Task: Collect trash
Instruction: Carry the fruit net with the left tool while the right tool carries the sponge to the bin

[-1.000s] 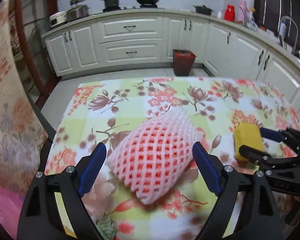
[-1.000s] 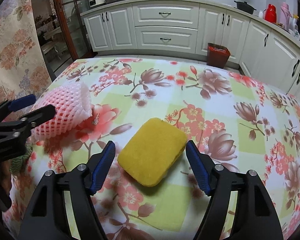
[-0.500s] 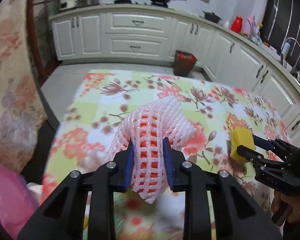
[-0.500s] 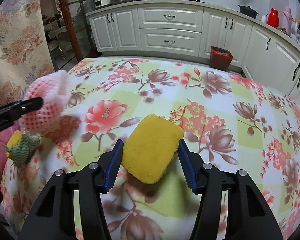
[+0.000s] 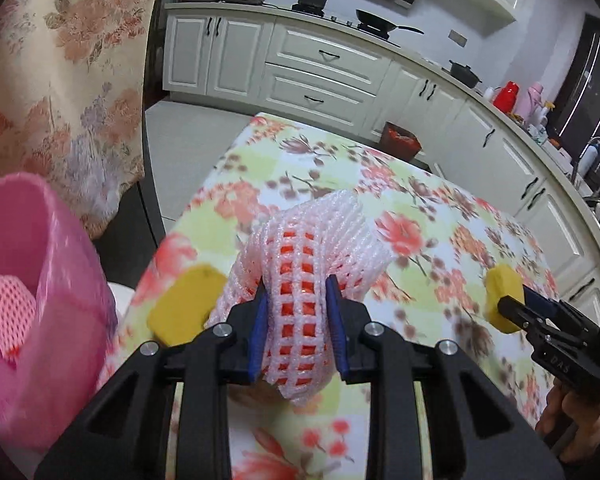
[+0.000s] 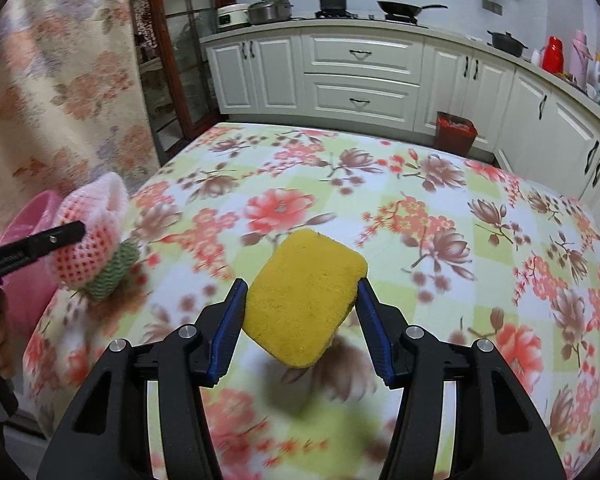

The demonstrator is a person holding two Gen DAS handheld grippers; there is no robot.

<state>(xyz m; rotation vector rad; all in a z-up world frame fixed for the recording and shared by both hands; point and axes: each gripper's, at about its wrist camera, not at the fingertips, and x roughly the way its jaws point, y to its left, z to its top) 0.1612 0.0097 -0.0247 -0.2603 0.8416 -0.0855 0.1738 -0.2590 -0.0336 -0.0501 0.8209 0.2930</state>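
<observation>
My left gripper [image 5: 298, 322] is shut on a pink foam fruit net [image 5: 312, 256] and holds it above the table's left edge, near a pink bin [image 5: 40, 312]. The bin holds another pink net [image 5: 8, 312]. My right gripper [image 6: 300, 320] is shut on a yellow sponge [image 6: 304, 296], lifted above the table. From the left wrist, that sponge [image 5: 500, 300] shows at the far right. From the right wrist, the net [image 6: 88, 236] and the left gripper's finger [image 6: 40, 240] show at the left edge.
A second yellow sponge with a green scouring side [image 5: 184, 304] lies at the table's left edge beside the bin; it also shows in the right wrist view [image 6: 112, 276]. The floral tablecloth [image 6: 420, 208] covers the table. A red bin [image 6: 456, 130] stands by the white cabinets.
Both grippers closed on their objects and lifted them. The left gripper carried the net left toward the pink bin. The right gripper raised the sponge off the table.
</observation>
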